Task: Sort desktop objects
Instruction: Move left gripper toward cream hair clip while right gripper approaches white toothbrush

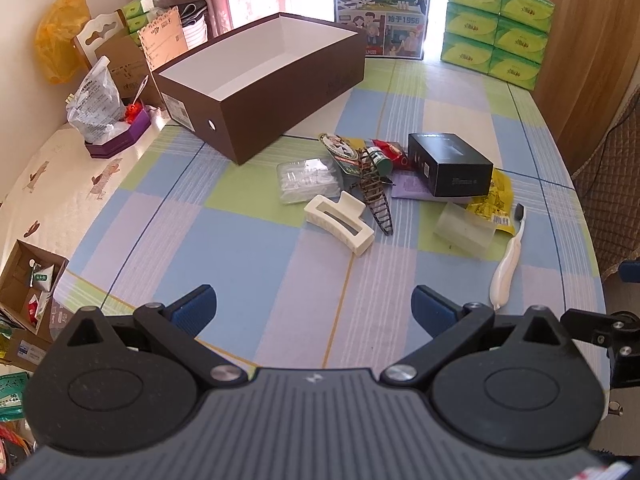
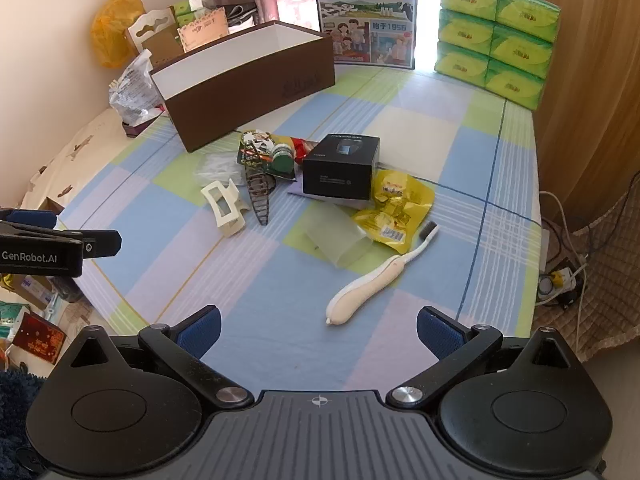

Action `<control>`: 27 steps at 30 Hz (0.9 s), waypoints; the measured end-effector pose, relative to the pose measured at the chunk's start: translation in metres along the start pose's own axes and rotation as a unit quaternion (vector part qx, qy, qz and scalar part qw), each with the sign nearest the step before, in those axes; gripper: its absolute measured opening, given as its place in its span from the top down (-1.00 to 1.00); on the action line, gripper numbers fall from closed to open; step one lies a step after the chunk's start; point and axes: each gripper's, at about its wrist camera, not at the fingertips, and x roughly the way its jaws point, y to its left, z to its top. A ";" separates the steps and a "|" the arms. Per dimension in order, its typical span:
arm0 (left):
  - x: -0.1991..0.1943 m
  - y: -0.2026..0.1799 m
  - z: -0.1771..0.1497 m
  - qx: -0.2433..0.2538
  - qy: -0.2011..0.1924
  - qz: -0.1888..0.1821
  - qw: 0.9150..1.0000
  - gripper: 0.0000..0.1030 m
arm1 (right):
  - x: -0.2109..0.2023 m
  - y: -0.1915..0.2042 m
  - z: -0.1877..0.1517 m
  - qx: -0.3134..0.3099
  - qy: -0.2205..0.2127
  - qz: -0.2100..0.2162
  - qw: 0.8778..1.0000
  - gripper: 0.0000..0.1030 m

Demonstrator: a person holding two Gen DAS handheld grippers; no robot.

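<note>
A pile of small objects lies mid-table: a cream hair claw, a dark wire clip, a black box, a yellow snack packet, a frosted plastic case, a clear plastic tray and a white toothbrush. Behind them stands an empty brown box. My left gripper is open above the near table. My right gripper is open, close to the toothbrush handle. Neither holds anything.
A milk carton case and stacked green tissue packs line the far edge. Bags and cartons crowd the left. The left gripper's side shows at the left of the right wrist view. Cables and a power strip lie beyond the right edge.
</note>
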 end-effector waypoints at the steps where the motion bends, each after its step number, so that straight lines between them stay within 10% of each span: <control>1: 0.000 0.000 0.000 0.000 0.000 0.000 1.000 -0.99 | 0.000 0.000 0.000 0.000 -0.001 0.000 1.000 -0.97; 27: 0.010 0.000 0.011 -0.008 0.004 0.000 1.000 -0.99 | 0.008 -0.006 0.008 0.008 -0.003 -0.003 1.000 -0.97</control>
